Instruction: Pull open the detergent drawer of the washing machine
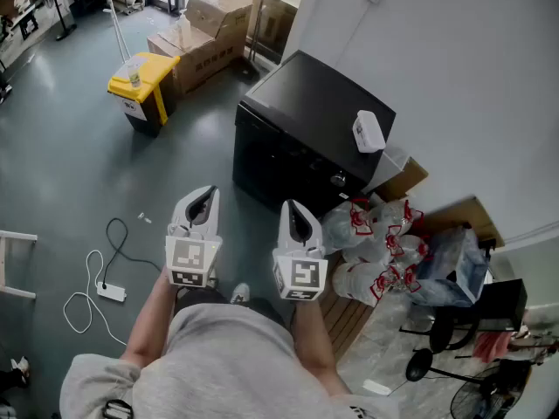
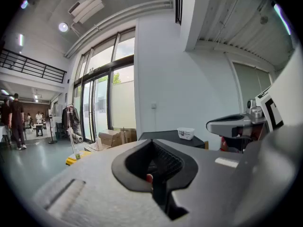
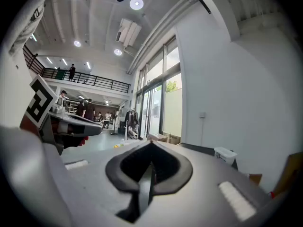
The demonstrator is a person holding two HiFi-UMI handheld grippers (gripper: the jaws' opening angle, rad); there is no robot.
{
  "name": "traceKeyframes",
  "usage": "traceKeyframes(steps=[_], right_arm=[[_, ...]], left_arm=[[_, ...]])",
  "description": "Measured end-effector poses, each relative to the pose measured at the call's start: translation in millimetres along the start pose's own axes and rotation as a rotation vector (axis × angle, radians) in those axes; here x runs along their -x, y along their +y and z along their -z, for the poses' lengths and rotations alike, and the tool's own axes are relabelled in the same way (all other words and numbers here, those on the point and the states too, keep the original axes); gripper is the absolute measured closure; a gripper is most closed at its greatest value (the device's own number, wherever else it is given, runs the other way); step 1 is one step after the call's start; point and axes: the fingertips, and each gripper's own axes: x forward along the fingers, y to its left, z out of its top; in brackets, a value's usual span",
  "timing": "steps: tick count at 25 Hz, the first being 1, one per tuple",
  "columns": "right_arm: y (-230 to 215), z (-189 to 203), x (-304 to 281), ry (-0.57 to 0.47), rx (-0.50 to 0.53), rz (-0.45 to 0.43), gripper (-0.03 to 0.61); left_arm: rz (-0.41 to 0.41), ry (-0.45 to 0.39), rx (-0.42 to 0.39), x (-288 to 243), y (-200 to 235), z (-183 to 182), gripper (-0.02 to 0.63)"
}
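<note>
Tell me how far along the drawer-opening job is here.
Done: nothing yet. The black washing machine stands apart, ahead of both grippers, with no drawer visibly pulled out of its dark front. In hand: the left gripper and right gripper are held side by side before the person, fingers shut and empty. Left: approach the machine, grip the detergent drawer and pull it open.

One black machine (image 1: pixel 301 133) stands at the wall. On top of it is one white box (image 1: pixel 369 132). To its left are one yellow bin (image 1: pixel 144 81) and at least three cardboard boxes (image 1: pixel 203 33). To its right are at least three white bags (image 1: pixel 371 243), heaped so the exact count is unclear. In front of it are two grippers, the left gripper (image 1: pixel 206 192) and the right gripper (image 1: pixel 294 208), and one power strip (image 1: pixel 111 292).
</note>
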Motion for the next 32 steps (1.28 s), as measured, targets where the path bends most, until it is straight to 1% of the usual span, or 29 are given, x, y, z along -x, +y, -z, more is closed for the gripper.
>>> traceKeyframes(steps=[5,20,26,32], right_arm=[[-6,1,4,-0.004,0.015,0.014,0.575],[-4,0,12,-0.024,0.025,-0.049,0.575],[-7,-1,5,-0.022,0.015,-0.056,0.575],[-5,2,-9,-0.010,-0.010,-0.027,0.575]], left_arm=[[-0.006,-0.006,-0.004,1,-5,-3,0.604],[-0.065,-0.008,-0.024,17,-13,-5,0.604],[-0.063,-0.005,-0.037,13,-13,-8,0.604],[-0.042,-0.001,-0.055,-1,3,-14,0.604]])
